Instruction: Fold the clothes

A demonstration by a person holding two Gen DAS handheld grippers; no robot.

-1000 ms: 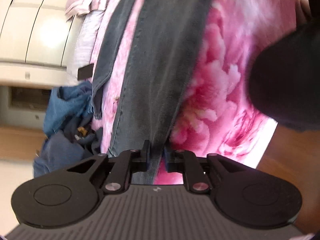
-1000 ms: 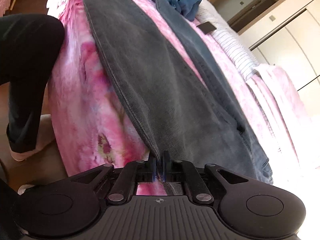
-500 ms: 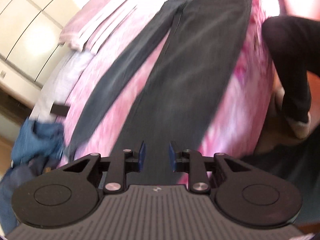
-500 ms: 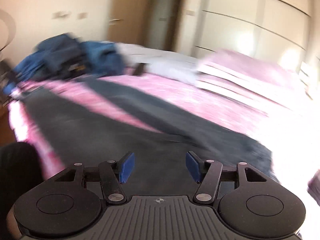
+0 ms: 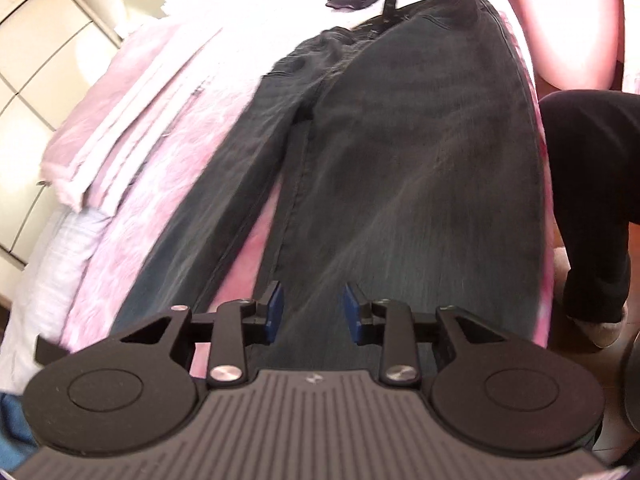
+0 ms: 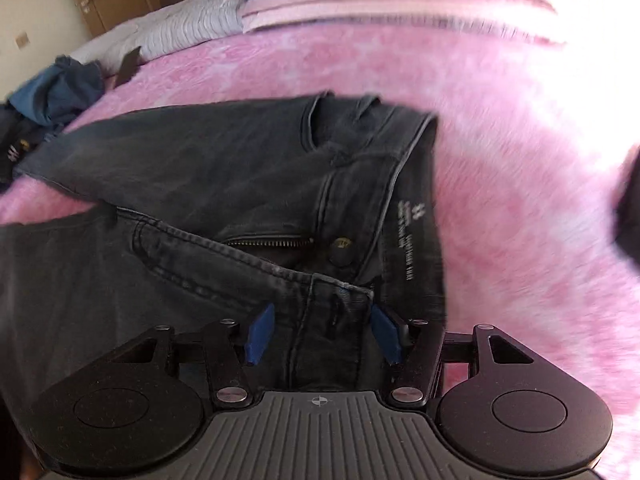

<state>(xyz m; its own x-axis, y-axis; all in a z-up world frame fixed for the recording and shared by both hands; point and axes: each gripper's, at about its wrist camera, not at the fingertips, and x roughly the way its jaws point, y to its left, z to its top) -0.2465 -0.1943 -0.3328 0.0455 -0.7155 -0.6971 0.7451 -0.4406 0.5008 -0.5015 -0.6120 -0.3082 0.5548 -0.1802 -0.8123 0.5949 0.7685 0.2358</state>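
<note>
Dark grey jeans (image 5: 408, 168) lie flat on the pink blanket (image 5: 152, 184), both legs stretched toward the left wrist camera. My left gripper (image 5: 314, 310) hangs open over the lower part of the nearer leg, nothing between its blue pads. In the right wrist view the jeans' waistband (image 6: 400, 176), zip and button face up. My right gripper (image 6: 322, 332) is open just above the near waistband corner, its pads on either side of the fabric but not closed on it. The right gripper also shows far off in the left wrist view, at the waistband (image 5: 394, 0).
A heap of blue clothes (image 6: 56, 88) and a dark flat object (image 6: 128, 66) lie at the bed's far left. Folded pink blankets (image 6: 380, 0) and a grey striped pillow (image 6: 180, 28) are at the head. A person's dark-trousered leg (image 5: 592, 200) stands by the bed.
Both grippers let go of the jeans' leg ends and opened. The right one swung across the bed to the waistband; the left one lifted back over the legs.
</note>
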